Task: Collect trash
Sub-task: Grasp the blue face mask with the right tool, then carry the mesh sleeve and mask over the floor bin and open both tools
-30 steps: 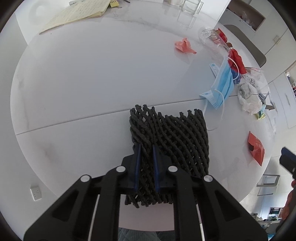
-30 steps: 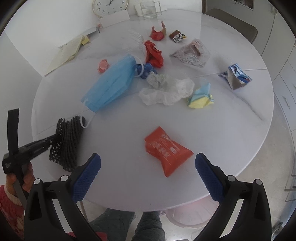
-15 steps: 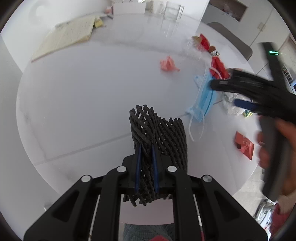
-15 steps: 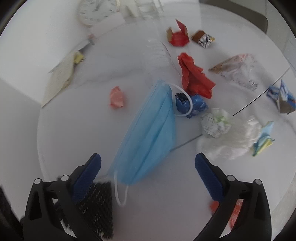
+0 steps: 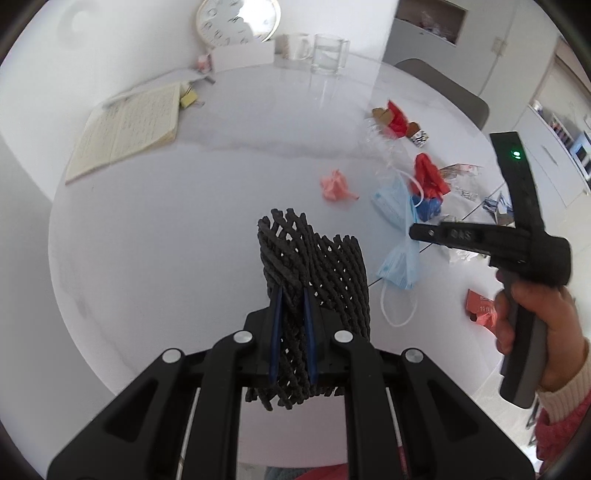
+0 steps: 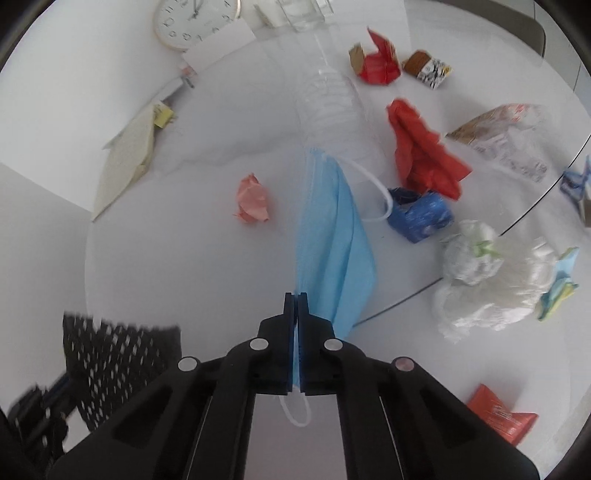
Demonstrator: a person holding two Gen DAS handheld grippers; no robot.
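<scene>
The left hand-held gripper (image 5: 292, 306) is clamped on a black net bag (image 5: 314, 266) of thick, open diamond mesh, which hangs limp above the table's near edge. The right hand-held gripper (image 6: 296, 306) has just been closing its jaws, and its pads now pinch the near end of a pale blue pleated face mask (image 6: 332, 236); the soft fabric trails away across the table (image 6: 184, 258), and a white elastic loop dangles under the jaws. The table is round, white and glossy, with a thin seam running across it. Toward its right side lie crumpled red paper (image 6: 421, 155), a scrunched blue wrapper (image 6: 421, 216), a wrinkled white plastic bag (image 6: 491, 280) and a flat orange packet (image 6: 502, 413); a small pink paper wad (image 6: 253, 199) sits near the middle. At the far edge an open notebook (image 5: 129, 136) lies flat, and a round wall clock (image 5: 236, 18) leans against the white wall.
</scene>
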